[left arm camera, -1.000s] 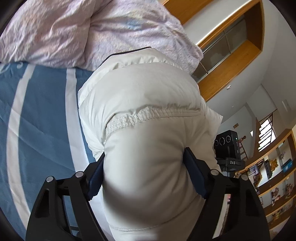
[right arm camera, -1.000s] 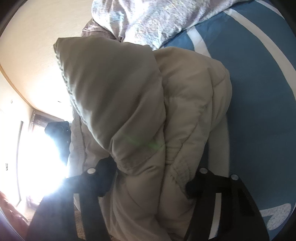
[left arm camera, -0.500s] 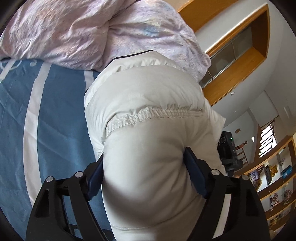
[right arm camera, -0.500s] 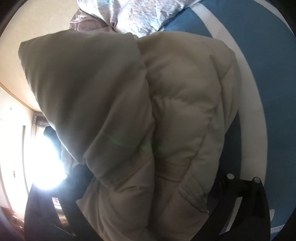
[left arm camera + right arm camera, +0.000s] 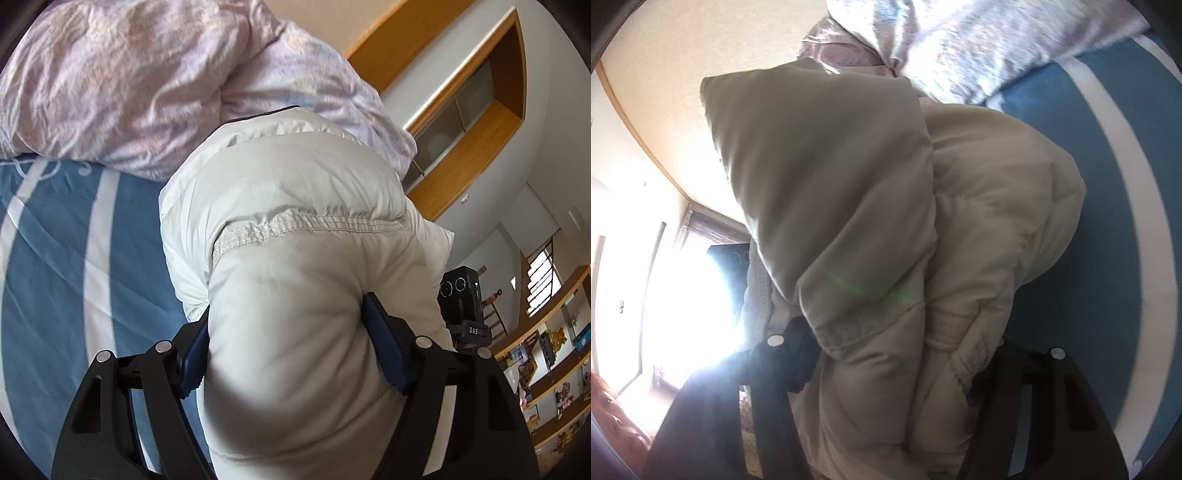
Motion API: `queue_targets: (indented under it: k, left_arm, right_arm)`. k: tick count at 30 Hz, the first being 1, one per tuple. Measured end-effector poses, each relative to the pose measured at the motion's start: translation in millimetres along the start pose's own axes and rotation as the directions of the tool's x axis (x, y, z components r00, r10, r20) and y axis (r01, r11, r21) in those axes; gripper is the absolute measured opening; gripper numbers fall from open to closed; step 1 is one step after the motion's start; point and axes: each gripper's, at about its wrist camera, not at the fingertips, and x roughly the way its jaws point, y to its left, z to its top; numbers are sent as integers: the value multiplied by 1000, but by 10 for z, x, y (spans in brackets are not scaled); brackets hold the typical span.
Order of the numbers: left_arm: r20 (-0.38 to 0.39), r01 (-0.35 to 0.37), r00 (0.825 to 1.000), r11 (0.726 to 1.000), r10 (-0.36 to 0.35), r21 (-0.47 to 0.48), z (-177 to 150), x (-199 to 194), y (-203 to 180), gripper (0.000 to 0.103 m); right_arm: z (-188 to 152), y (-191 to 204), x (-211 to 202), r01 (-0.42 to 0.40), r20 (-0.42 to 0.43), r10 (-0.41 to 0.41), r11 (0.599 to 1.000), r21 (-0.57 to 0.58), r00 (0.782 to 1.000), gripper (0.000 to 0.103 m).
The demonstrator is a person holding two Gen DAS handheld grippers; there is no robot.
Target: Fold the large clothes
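Both tools, left tool and right tool, pinching puffy jacket above bed. I judge mid-fold; next lower it flat.

puffy white jacket, bunched, lifted off bed

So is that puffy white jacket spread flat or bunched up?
Bunched up: the white puffer jacket bulges in thick doubled layers above the blue striped bedsheet.

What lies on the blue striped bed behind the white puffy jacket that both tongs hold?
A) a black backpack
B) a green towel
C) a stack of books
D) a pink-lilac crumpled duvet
D: in the left wrist view the crumpled pink-lilac duvet lies on the blue striped sheet just behind the white jacket.
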Motion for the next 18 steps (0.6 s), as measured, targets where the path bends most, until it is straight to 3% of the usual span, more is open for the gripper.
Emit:
queue_targets:
  k: [6,13,18]
  left_arm:
    - [51,-22,998,1000,23,-10,223,-49,168,75]
    - [67,-127,989,991,130,-45,357,-53,591,75]
    - [61,-173,982,983,176,-55,320,-23,846,78]
  right_arm:
    - [404,313,175,7,22,-6,999,-32,1000,59]
    - [776,285,761,61,-25,-61,998,-3,998,59]
    - [764,224,840,116,-12,-116,993,19,993,66]
